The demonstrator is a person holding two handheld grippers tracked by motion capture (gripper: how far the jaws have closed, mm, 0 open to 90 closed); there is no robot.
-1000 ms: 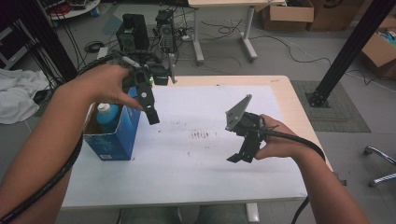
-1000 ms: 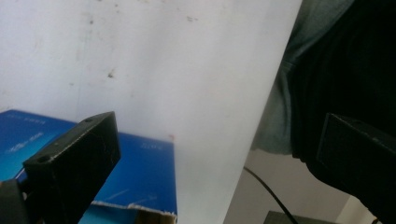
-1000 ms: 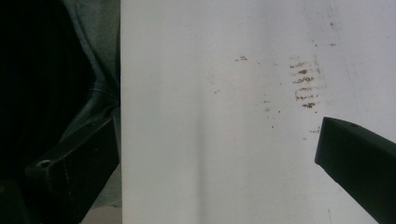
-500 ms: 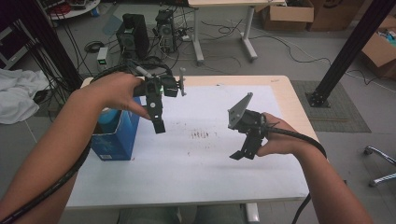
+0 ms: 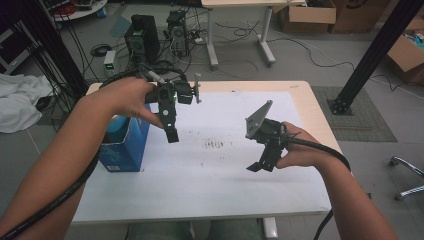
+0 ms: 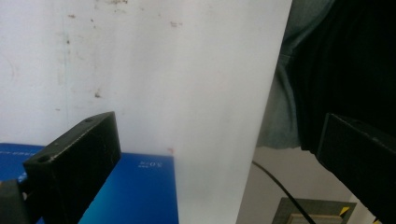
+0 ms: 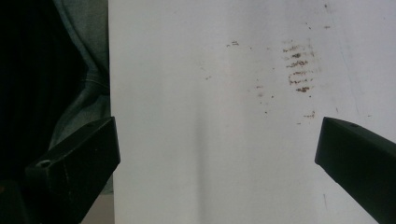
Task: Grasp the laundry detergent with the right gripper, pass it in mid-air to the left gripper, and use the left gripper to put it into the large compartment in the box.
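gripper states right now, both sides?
Left gripper: open, holding nothing, above the table beside the blue box.
Right gripper: open, holding nothing, over the white table top.

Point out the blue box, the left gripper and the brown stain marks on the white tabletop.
blue box (image 5: pixel 131 147), high view, on its front side face.
left gripper (image 5: pixel 171 134), high view, midway between its jaw tips.
brown stain marks (image 7: pixel 299 70), right gripper view, on the middle of the smudged patch.

Grey floor (image 5: pixel 320 55) strewn with cables (image 5: pixel 240 35), computer towers (image 5: pixel 145 32), cardboard boxes (image 5: pixel 310 12).
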